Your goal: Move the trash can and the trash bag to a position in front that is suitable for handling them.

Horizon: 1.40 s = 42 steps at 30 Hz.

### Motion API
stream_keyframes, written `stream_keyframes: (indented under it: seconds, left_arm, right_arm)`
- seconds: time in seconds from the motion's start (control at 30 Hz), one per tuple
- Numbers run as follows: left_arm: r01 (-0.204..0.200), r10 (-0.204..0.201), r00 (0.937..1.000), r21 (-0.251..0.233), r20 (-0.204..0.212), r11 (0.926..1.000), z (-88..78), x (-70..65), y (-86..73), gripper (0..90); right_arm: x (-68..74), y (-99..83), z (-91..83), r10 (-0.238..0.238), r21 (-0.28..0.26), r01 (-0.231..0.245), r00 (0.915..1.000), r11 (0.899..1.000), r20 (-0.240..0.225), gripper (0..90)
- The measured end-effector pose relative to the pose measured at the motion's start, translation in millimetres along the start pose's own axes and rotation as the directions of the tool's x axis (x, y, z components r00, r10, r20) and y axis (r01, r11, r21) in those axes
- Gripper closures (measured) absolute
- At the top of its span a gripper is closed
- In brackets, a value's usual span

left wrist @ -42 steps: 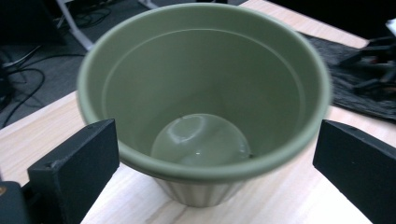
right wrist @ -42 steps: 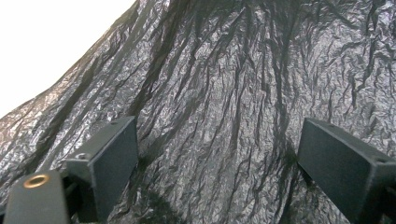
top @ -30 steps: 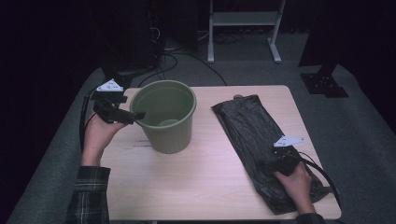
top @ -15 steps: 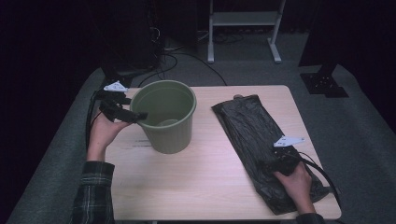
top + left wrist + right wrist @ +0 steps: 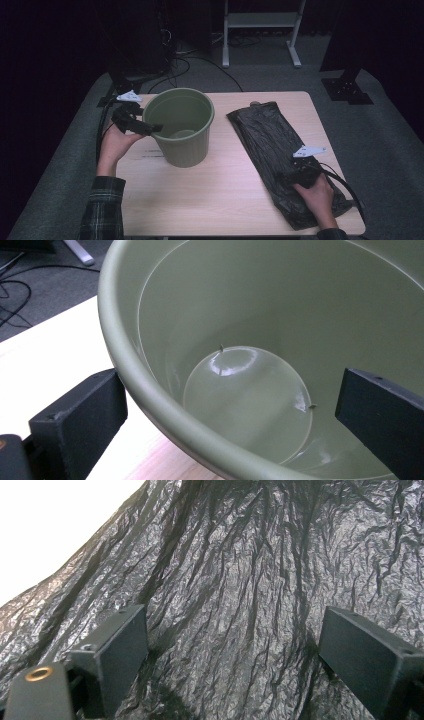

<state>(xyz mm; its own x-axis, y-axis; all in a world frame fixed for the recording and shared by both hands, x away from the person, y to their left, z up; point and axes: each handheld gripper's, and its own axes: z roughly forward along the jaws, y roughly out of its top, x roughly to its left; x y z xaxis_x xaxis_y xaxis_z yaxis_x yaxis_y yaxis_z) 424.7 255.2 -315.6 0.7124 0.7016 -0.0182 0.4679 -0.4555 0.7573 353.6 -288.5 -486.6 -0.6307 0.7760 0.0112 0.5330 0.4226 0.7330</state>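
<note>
Left gripper (image 5: 150, 128) is sliding onto the bin (image 5: 182, 127) rim, both grippers gaping open, so a sloppy pinch might tip it.

The high view looks forward and down over the whole bench (image 5: 225, 200). The left gripper view peers closely into the green bucket (image 5: 240, 340); the right gripper view sits close above the black trash bag (image 5: 240, 580).
</note>
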Motion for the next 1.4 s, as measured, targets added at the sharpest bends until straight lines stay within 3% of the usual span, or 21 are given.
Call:
stream_keyframes:
  seconds: [0.53, 0.87, 1.03, 1.4]
  left_arm:
    - [-0.073, 0.073, 0.9924, -0.005, 0.099, 0.9974, 11.6, -48.4, 7.2, 0.0]
    - [-0.106, 0.108, 0.9815, -0.023, 0.158, 0.9941, 20.5, -77.2, 10.5, 0.0]
    - [-0.111, 0.116, 0.9729, -0.037, 0.200, 0.9931, 24.2, -87.9, 10.2, 0.0]
    - [-0.147, 0.152, 0.9597, -0.036, 0.237, 0.9885, 24.7, -110.9, 10.3, 0.0]
  right_arm:
    - [0.0, 0.1, 0.1, -0.004, 0.000, 0.004, 1.0000, 1.000, -0.001, 10.7]
    - [0.1, 0.1, 0.1, -0.003, 0.001, 0.003, 1.0000, 1.000, -0.001, 10.5]
    - [0.2, 0.0, 0.1, -0.004, 0.000, 0.004, 1.0000, 1.000, -0.001, 10.5]
    - [0.2, 0.0, 0.1, -0.004, 0.001, 0.004, 1.0000, 1.000, -0.001, 10.5]
